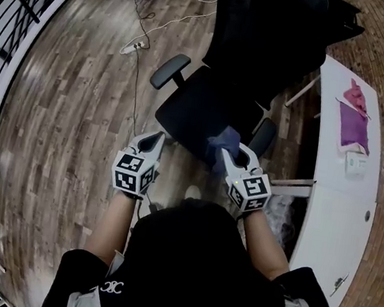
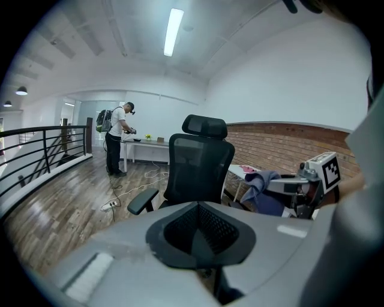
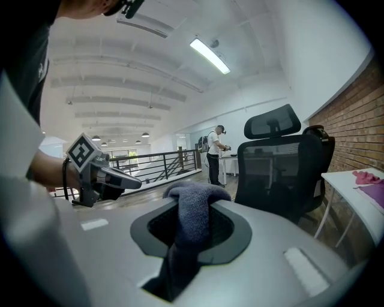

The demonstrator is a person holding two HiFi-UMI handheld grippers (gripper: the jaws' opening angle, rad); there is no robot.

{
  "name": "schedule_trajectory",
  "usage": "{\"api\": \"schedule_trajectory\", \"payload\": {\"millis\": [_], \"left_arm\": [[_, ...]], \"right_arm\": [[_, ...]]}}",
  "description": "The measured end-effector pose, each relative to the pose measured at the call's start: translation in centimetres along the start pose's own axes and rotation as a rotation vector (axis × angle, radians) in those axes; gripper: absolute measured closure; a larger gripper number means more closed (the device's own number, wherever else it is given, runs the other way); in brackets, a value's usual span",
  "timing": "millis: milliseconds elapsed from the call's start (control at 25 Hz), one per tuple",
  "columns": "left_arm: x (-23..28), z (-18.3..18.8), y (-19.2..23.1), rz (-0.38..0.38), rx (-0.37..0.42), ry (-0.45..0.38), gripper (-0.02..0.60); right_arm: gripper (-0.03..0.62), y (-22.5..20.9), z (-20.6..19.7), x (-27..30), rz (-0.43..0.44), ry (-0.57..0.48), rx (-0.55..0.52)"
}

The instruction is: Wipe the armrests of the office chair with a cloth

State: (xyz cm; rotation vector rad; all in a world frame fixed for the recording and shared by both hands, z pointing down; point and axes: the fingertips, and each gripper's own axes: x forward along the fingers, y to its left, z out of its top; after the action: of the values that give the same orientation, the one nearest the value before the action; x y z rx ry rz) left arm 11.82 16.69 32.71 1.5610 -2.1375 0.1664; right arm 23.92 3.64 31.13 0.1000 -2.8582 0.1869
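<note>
A black office chair (image 1: 209, 112) stands in front of me with its seat toward me. Its left armrest (image 1: 170, 71) is bare, and its right armrest (image 1: 262, 136) lies just beyond the cloth. My right gripper (image 1: 226, 154) is shut on a blue-grey cloth (image 1: 224, 141) and holds it over the seat's near right corner. In the right gripper view the cloth (image 3: 191, 210) drapes out of the jaws. My left gripper (image 1: 155, 139) is shut on nothing and hovers at the seat's near left edge. In its view the chair (image 2: 198, 165) and armrest (image 2: 143, 202) lie ahead.
A white desk (image 1: 332, 220) runs along the right by a brick wall, with purple and pink cloths (image 1: 354, 123) on it. A power strip and cables (image 1: 133, 47) lie on the wood floor behind the chair. A black railing (image 1: 16, 16) curves at left. A person (image 2: 116, 144) stands at a far table.
</note>
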Motion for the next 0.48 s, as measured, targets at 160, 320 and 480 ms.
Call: {"api": "schedule_trajectory", "payload": {"millis": [160,320,480], "left_arm": [[1.9,1.8,0.8,0.033,-0.014,-0.013,0.575],[3.0,2.6,1.1,0.05,-0.018,-0.007,0.575],[3.7,2.8,2.4,0.083,-0.033,-0.005,0.575]], "right_arm": [[0.52,-1.4,0.3,2.5,0.06,0.029,-0.005],[0.52,-2.1,0.7,4.9,0.107,0.04,-0.009],[0.52,-2.4,1.0,7.0,0.144,0.045,-0.014]]}}
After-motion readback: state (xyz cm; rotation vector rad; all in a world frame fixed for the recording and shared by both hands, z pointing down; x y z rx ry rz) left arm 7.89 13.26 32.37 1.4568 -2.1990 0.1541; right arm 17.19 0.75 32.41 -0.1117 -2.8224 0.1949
